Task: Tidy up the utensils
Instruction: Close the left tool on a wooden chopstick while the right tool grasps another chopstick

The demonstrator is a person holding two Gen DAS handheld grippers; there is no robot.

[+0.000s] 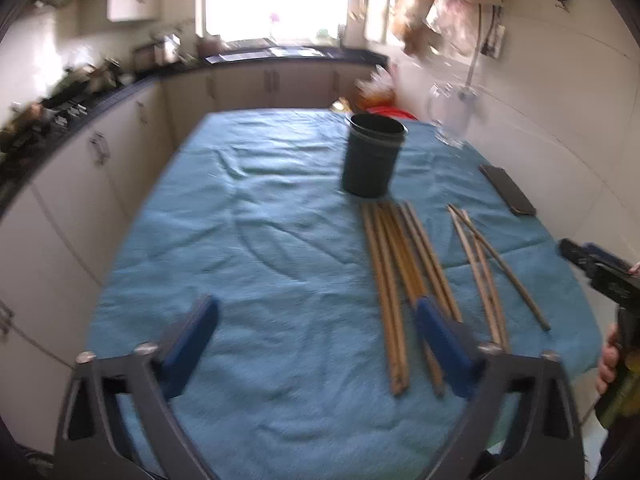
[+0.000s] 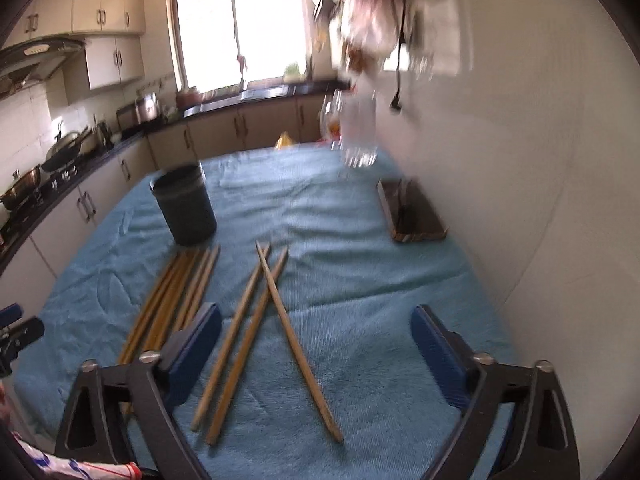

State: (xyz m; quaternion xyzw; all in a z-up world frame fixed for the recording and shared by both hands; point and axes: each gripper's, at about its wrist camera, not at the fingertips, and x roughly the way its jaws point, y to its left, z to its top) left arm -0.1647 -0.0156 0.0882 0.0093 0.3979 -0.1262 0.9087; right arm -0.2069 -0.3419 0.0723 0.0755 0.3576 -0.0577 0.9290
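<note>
Left wrist view: your left gripper (image 1: pixel 316 344) hangs spread wide and empty over the blue cloth (image 1: pixel 240 240). The bundled chopsticks (image 1: pixel 404 280) lie just before the dark cup (image 1: pixel 372 156). Your right gripper (image 2: pixel 316 350), likewise spread, hovers over three loose chopsticks (image 2: pixel 256 336).

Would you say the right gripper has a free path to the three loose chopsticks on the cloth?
Probably yes: the right gripper hangs open above the three loose chopsticks, with nothing between them; the dark cup stands farther back.
</note>
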